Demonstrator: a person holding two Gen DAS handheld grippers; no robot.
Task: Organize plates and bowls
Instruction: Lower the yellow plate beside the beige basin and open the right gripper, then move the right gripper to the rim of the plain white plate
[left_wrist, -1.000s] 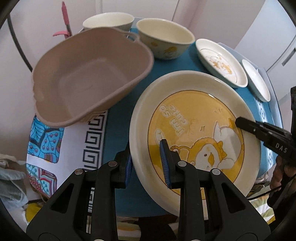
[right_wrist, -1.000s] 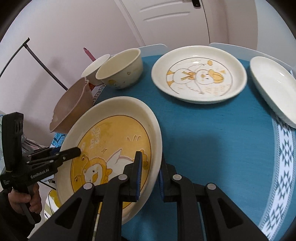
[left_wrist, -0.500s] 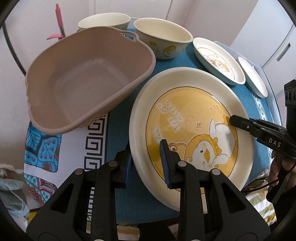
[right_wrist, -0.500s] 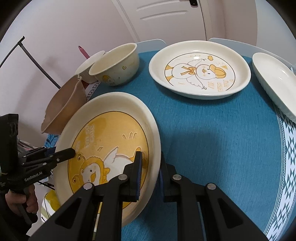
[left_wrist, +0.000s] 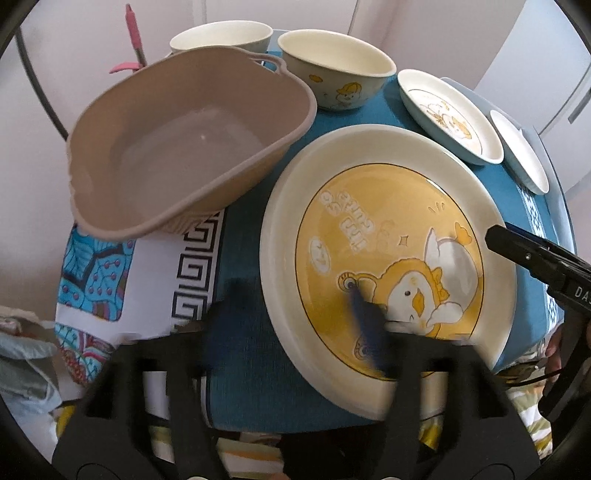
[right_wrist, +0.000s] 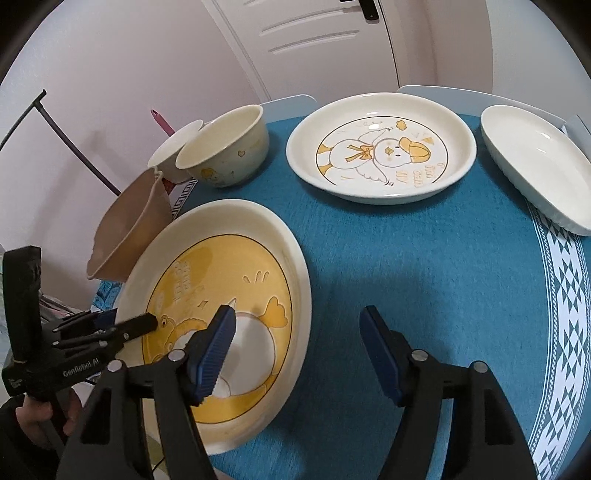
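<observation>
Blue woven cloth (right_wrist: 406, 280) covers the table, with a white patterned border at its right side, and behind it stand a pale wall and a white door (right_wrist: 325, 40). On this cloth the big yellow plate (right_wrist: 221, 302) with the duck picture lies at the near left corner, its near rim reaching to the table edge or a little past it. Both tools are letting it go: the jaws of the right gripper (right_wrist: 299, 347) are opening, one blue pad over the plate's inside and the other outside the rim, neither pressing on it. The left gripper (left_wrist: 295, 321) is blurred in its own view, its jaws opening too, with the plate rim between them but not clamped. To do this release well, I think each hand should wait until the pads are clear of the rim and then draw back along the fingers, not sideways, so that the plate is not dragged toward the edge. If the plate hangs over the edge, a small push inward first looks wise. Farther on the table are a white duck plate (right_wrist: 380, 147), a plain white dish (right_wrist: 535, 162) at the right, and two cream bowls (right_wrist: 225, 147) at the far left. Beside the yellow plate a beige plastic basin (left_wrist: 184, 147) stands tilted at the table's left edge.
</observation>
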